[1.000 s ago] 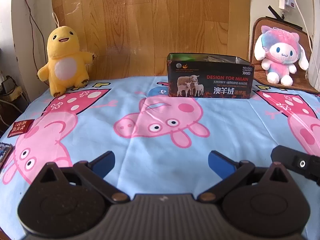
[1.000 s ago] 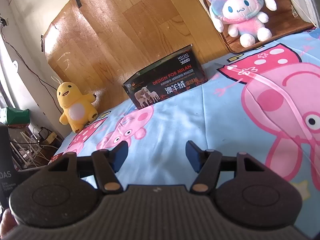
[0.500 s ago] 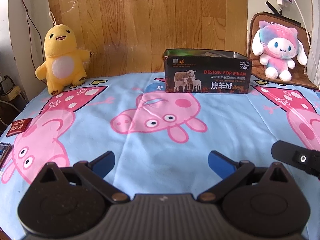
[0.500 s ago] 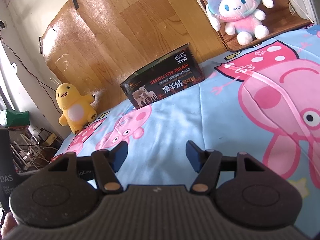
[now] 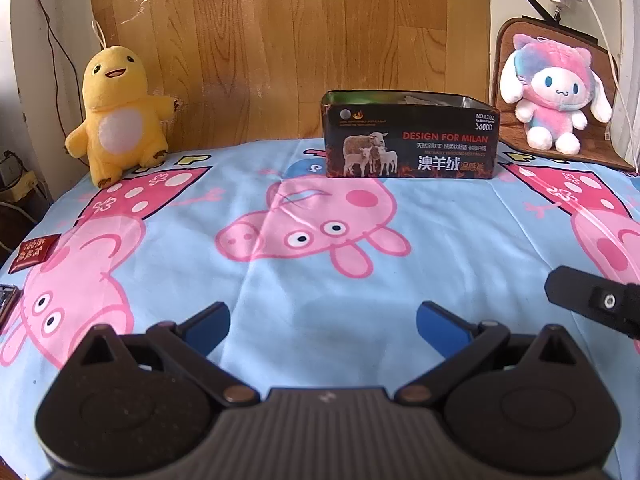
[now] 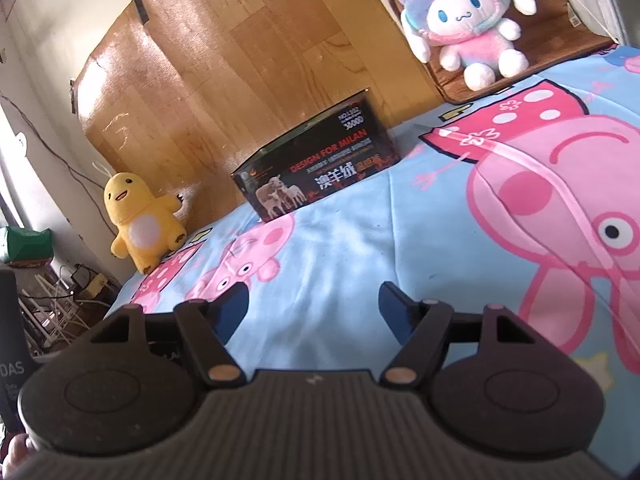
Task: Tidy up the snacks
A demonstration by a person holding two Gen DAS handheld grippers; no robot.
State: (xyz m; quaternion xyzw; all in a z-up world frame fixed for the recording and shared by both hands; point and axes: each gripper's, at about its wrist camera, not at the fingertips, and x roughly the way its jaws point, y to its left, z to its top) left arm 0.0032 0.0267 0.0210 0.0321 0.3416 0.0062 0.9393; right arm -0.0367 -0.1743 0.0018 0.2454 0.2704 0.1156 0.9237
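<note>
A dark open box (image 5: 412, 136) printed "DESIGN FOR MILAN" stands at the back middle of the bed; it also shows in the right wrist view (image 6: 316, 164). A small red snack packet (image 5: 35, 252) lies at the bed's left edge, and part of another packet (image 5: 6, 300) lies just below it. My left gripper (image 5: 322, 326) is open and empty, low over the near part of the bed. My right gripper (image 6: 314, 306) is open and empty, and one of its fingers (image 5: 592, 300) shows at the right of the left wrist view.
The bed has a blue sheet with pink pigs (image 5: 320, 280). A yellow plush duck (image 5: 120, 112) sits at the back left, a pink and white plush (image 5: 554, 88) at the back right on a brown cushion. A wooden board (image 5: 280, 40) stands behind. Cables and clutter (image 6: 60, 300) lie off the left side.
Both grippers have drawn back slightly and tilted; the box and toys sit a little lower in the left view and the right view has rolled further. Jaws stay open.
</note>
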